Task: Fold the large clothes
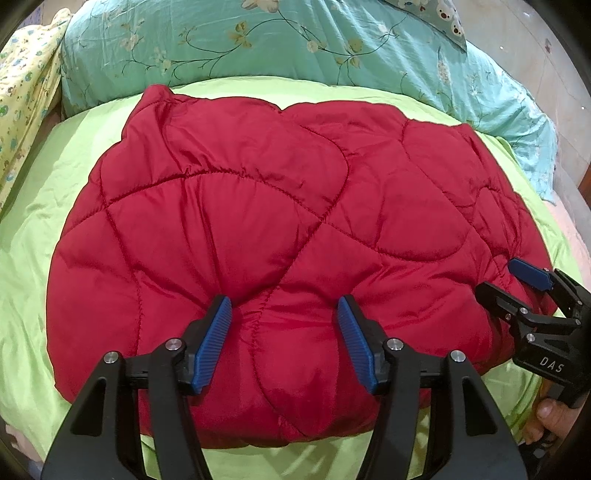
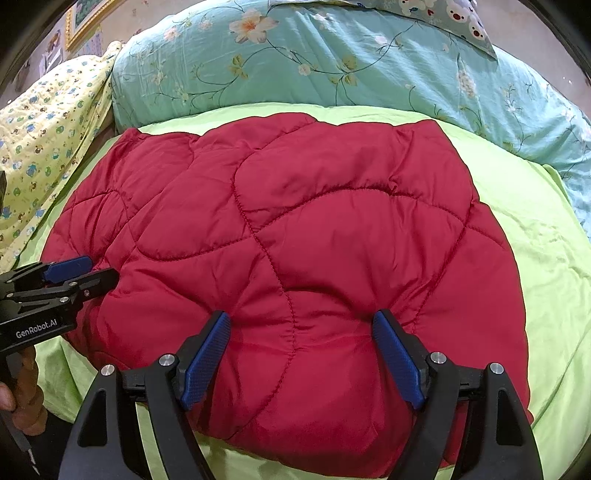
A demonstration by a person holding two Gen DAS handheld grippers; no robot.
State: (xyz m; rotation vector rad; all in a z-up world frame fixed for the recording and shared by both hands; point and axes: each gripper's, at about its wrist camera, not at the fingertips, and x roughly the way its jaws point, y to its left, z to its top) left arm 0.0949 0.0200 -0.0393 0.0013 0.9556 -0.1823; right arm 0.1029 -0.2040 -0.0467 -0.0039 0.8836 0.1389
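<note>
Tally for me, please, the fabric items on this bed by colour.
Red: 1, the quilted jacket
Lime green: 1, the sheet
Teal floral: 1, the quilt
Yellow printed: 1, the cloth
Blue bear-print: 1, the pillow
Total: 5

— What can we read here?
— On the right tongs [image 1: 517, 282] we read "DAS" along the black body; on the left tongs [image 2: 86, 271] we read "GenRobot.AI" in white.
</note>
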